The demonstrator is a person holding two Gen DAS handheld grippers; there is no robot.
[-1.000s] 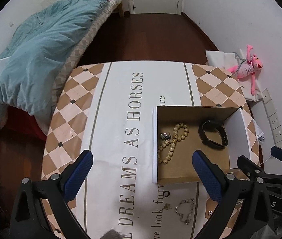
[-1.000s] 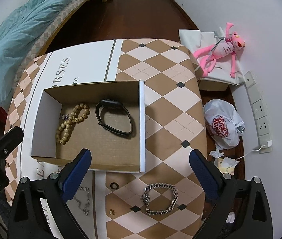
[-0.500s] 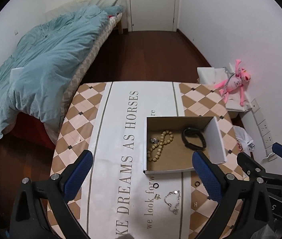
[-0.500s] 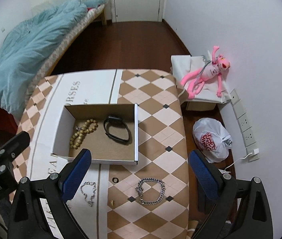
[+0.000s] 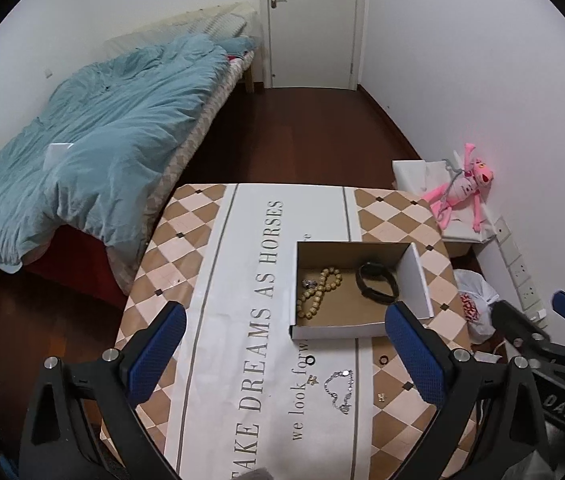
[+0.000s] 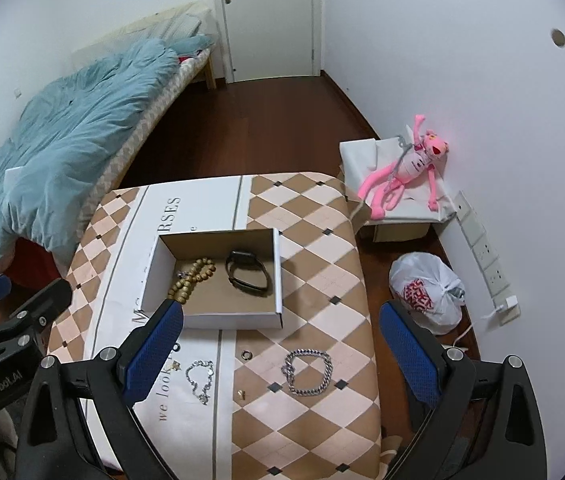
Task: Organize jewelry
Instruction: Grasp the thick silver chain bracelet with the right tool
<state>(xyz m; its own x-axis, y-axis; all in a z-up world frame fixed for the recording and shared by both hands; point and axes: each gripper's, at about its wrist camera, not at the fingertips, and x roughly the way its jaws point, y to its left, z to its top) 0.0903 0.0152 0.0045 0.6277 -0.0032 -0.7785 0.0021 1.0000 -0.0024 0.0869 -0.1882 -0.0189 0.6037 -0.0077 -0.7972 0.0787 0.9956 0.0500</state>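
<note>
An open cardboard box (image 5: 418, 280) (image 6: 278, 272) sits on the checkered table and holds a beige bead bracelet (image 5: 318, 292) (image 6: 192, 278) and a black wristband (image 5: 376, 288) (image 6: 248, 274). In front of the box lie a thick silver chain bracelet (image 6: 308, 372), a thin silver chain (image 5: 338, 390) (image 6: 200, 380), a small ring (image 5: 310, 359) (image 6: 247, 355), a second ring (image 5: 383, 360) and a tiny gold stud (image 6: 242, 393). My left gripper (image 5: 282, 354) and my right gripper (image 6: 280, 350) both hover high above the table's near side, open and holding nothing.
A bed with a blue duvet (image 5: 94, 152) stands left of the table. A pink plush toy (image 6: 406, 168) lies on a white box at the right wall, with a tied white plastic bag (image 6: 426, 292) on the floor below. A white door (image 5: 310, 20) is at the back.
Both grippers have risen and pulled back from the table, so the box and jewelry look smaller and more of the room shows. Nothing on the table has moved.
</note>
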